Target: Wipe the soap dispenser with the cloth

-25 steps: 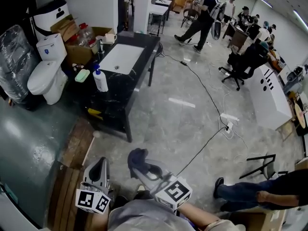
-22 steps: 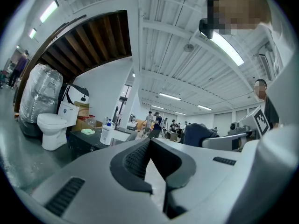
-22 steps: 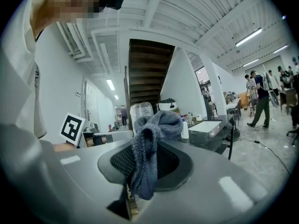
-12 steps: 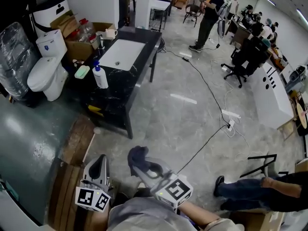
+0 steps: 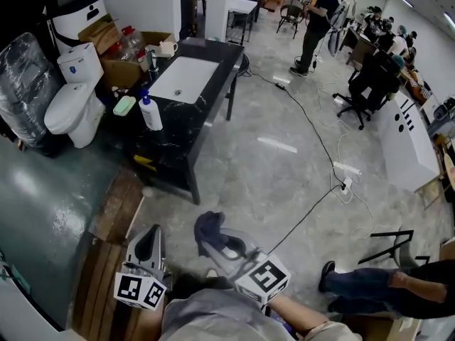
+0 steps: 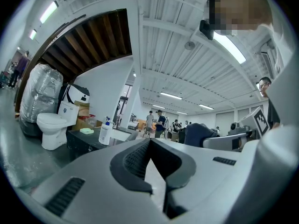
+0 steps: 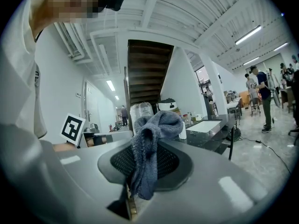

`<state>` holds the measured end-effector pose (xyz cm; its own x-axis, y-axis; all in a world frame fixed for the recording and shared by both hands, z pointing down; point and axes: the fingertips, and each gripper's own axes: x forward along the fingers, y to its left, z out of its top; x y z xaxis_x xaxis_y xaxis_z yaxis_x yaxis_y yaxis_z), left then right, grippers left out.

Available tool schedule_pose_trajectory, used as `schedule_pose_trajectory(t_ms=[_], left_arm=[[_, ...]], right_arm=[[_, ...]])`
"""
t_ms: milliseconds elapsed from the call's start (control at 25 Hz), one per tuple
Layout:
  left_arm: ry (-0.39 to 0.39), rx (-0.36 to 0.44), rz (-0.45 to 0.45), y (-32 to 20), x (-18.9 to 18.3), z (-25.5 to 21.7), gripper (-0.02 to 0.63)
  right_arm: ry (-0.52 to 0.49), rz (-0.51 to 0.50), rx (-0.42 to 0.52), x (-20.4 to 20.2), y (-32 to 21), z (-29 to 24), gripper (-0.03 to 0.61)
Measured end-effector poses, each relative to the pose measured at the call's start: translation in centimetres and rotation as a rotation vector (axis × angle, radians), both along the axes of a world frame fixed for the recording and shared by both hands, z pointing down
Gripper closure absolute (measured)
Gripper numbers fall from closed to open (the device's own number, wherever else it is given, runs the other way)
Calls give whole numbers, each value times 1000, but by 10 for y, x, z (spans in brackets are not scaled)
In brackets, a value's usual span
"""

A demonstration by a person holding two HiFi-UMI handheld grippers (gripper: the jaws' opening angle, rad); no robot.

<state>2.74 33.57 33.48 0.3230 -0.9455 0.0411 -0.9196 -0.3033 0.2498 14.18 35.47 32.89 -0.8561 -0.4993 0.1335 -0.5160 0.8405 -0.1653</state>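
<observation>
The soap dispenser (image 5: 150,113) stands upright in the upper left of the head view, on the near left part of a dark, marbled worktop (image 5: 176,139). It is a white bottle with a blue pump head. A pale green dish (image 5: 124,106) lies just beside it on the left, and a white rectangular sink (image 5: 179,82) is set into the worktop just behind and to its right. A white toilet (image 5: 70,109) stands on the floor further left, apart from the worktop.

Both tools sit at the bottom of the head view, well apart from the dispenser, with grey floor (image 5: 270,169) between them and the worktop. The left tool (image 5: 150,234) has its jaws pressed together with nothing between them. In the left gripper view the bottle shows small at middle left, beyond the closed jaw tips.

The right tool (image 5: 212,241) is clamped on the cloth (image 7: 150,146), a grey-blue knitted rag. The cloth bunches in a rounded fold above the jaw tips, and a narrower end hangs down between the ribbed pads. In the head view it is a dark crumpled lump at the tip of that tool, low in the middle of the frame.
</observation>
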Motion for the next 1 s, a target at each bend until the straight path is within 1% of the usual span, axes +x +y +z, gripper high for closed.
schedule_pose_trajectory(t_ms=[360,680,1000], left_arm=[[4,-2,15,-12,6,-4,607],[4,9,6,-21,0,-4,607],[19,18,-11,-34,-19,1,607]], right_arm=[[3,12,-6,5,-7,-5,506],[7,-1,10,-1,-16,-5,506],[16,-2,13,-18,-30,-5,506]])
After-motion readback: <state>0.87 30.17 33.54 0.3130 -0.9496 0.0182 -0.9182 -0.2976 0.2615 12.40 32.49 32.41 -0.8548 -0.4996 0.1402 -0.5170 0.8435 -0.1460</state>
